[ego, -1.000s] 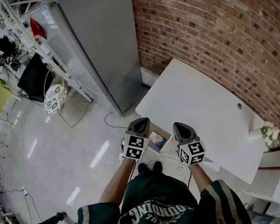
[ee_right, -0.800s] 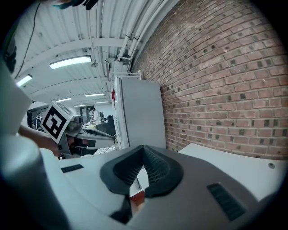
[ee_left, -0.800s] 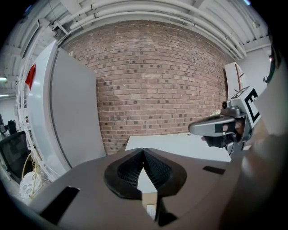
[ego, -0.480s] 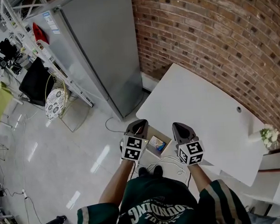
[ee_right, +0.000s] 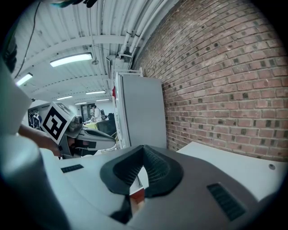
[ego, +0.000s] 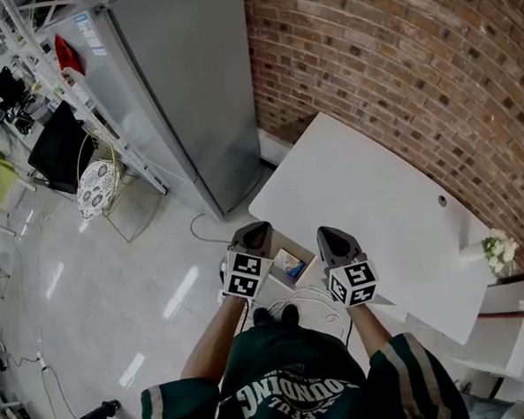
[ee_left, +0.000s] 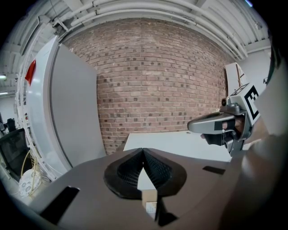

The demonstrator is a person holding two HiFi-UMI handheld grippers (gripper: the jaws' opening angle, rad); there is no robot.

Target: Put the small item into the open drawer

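**Head view:** A person stands at the near-left corner of a white table (ego: 377, 210) that runs along a brick wall (ego: 394, 54), with a tall grey cabinet (ego: 193, 93) to the left. The open drawer (ego: 301, 247) sits just below and between the two tools. A small item (ego: 291, 264), flat with blue and pale patches, lies inside the drawer near its middle. Its make is too small to tell. The main job looks done, with the item in the drawer and no tool touching it. At most, drawing the hands away is left. The left gripper (ego: 255, 233) hangs over the drawer's left edge and the right gripper (ego: 333, 235) over its right edge. Both point toward the wall.

**Left gripper view:** The left gripper (ee_left: 143, 152) is clenched on nothing, its ribbed pads meeting at the tips. The table (ee_left: 180, 140) lies beyond, and the right gripper (ee_left: 216, 125) is level with it at the right. A tan sliver shows through the gap below, too little to name.

**Right gripper view:** The right gripper (ee_right: 143, 150) is likewise pressed together and empty. The left gripper (ee_right: 85, 134) is at its left and the cabinet (ee_right: 141, 108) stands beyond.
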